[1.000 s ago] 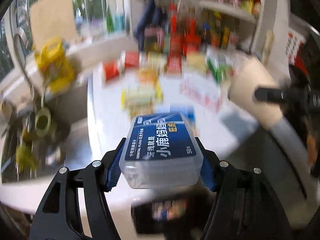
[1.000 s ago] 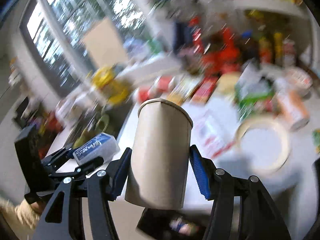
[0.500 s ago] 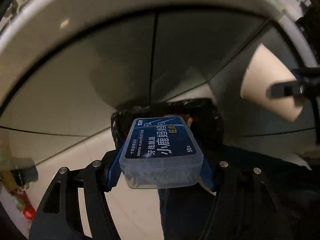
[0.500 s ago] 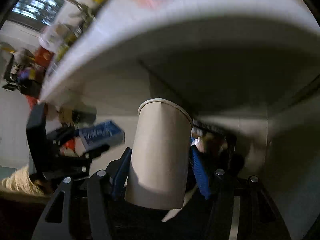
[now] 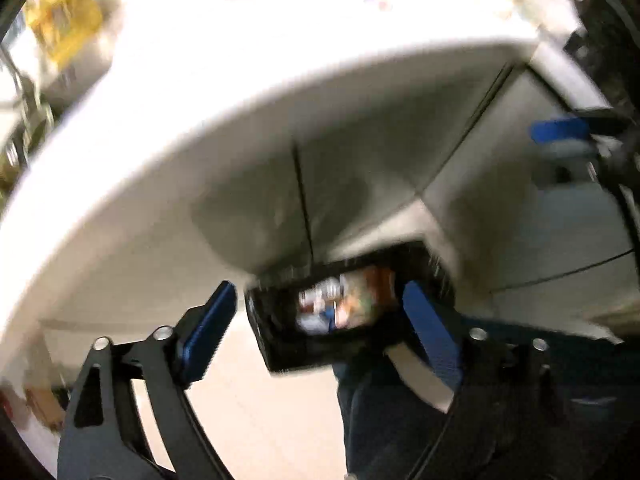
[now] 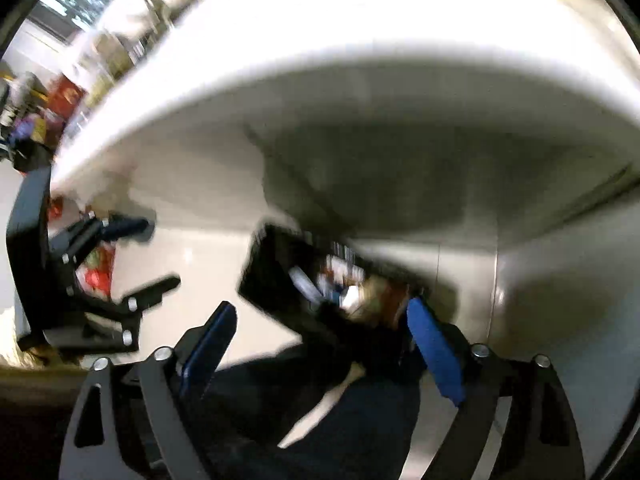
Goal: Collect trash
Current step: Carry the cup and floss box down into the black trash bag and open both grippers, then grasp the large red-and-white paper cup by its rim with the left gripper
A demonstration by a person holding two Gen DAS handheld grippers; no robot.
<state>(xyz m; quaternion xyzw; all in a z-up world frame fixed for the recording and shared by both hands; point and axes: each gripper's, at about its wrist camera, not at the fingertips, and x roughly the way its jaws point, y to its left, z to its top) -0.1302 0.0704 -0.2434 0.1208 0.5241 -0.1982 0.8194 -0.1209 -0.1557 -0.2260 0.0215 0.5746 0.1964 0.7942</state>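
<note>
Both views are blurred by motion. My left gripper [image 5: 320, 328] is open and empty, above a black trash bin [image 5: 280, 344] on the floor with mixed trash [image 5: 340, 304] inside. My right gripper [image 6: 320, 336] is open and empty too, over the same bin [image 6: 272, 280], whose trash [image 6: 344, 280] shows inside. The left gripper also shows at the left of the right wrist view [image 6: 136, 252]. A blue pad of the right gripper shows at the right of the left wrist view [image 5: 560, 130]. The floss box and paper cup are not clearly visible.
The white round table's edge [image 5: 240, 92] arches over the bin, also in the right wrist view [image 6: 360, 64]. Blurred goods lie on the tabletop [image 5: 60, 20]. Pale floor tiles [image 5: 260, 420] and the person's dark trousers [image 5: 380, 420] lie below.
Both grippers have opened and let go: the floss box has left the left gripper and the paper cup the right one. Both views have tilted up towards the table edge.
</note>
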